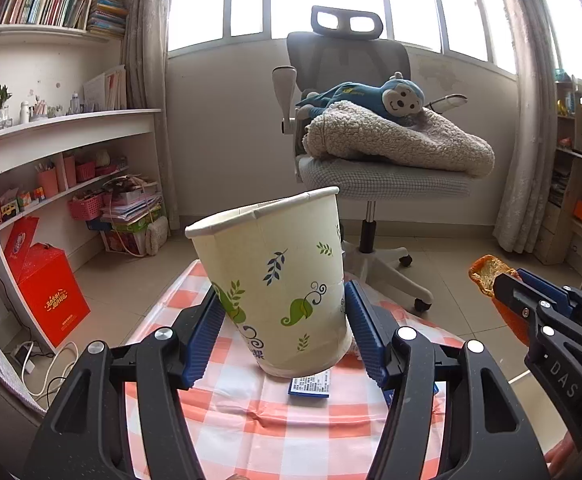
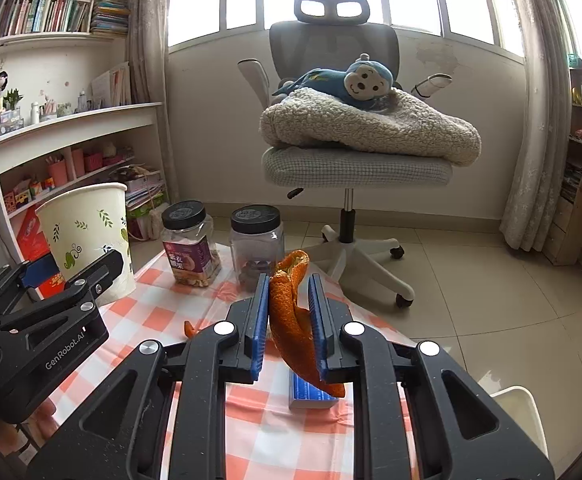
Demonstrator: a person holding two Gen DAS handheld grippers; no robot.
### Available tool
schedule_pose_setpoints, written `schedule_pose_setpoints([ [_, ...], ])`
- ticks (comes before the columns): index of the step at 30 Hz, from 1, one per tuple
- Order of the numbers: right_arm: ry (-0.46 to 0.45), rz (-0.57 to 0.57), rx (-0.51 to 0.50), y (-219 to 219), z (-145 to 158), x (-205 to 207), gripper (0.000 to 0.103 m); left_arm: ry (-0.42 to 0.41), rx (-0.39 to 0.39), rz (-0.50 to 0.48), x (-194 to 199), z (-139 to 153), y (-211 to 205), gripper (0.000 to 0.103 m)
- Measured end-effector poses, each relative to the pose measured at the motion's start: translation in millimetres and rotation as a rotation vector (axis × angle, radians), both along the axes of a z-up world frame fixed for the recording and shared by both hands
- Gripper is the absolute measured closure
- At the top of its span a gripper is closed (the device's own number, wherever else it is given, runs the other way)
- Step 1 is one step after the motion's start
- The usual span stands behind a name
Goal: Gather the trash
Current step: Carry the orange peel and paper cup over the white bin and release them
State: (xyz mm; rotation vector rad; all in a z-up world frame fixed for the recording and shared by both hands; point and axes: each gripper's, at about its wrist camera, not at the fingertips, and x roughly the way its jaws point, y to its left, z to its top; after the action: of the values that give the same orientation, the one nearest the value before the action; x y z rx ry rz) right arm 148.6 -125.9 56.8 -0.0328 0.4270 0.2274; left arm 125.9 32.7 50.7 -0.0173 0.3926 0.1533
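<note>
My left gripper (image 1: 281,316) is shut on a white paper cup (image 1: 275,280) with green leaf prints, held tilted above the checked tablecloth (image 1: 251,420). The cup also shows in the right wrist view (image 2: 87,236), with the left gripper (image 2: 75,276) around it. My right gripper (image 2: 289,312) is shut on a piece of orange peel (image 2: 291,316) held above the table. In the left wrist view the peel (image 1: 491,276) and right gripper (image 1: 511,288) are at the far right, apart from the cup. A small orange scrap (image 2: 189,329) lies on the cloth.
Two black-lidded plastic jars (image 2: 189,240) (image 2: 257,244) stand at the table's far edge. A small blue box (image 2: 311,396) lies on the cloth, also in the left wrist view (image 1: 311,386). An office chair (image 2: 355,168) with a blanket and plush monkey stands beyond. Bookshelves (image 1: 51,140) are left.
</note>
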Motion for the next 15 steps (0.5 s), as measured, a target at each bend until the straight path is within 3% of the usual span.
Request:
schedule_pose_setpoints([
  [15,-0.003,-0.165,-0.009,-80,4,-16,0.085,0.021,0.006,-0.151,1,-9,-66,0.043],
])
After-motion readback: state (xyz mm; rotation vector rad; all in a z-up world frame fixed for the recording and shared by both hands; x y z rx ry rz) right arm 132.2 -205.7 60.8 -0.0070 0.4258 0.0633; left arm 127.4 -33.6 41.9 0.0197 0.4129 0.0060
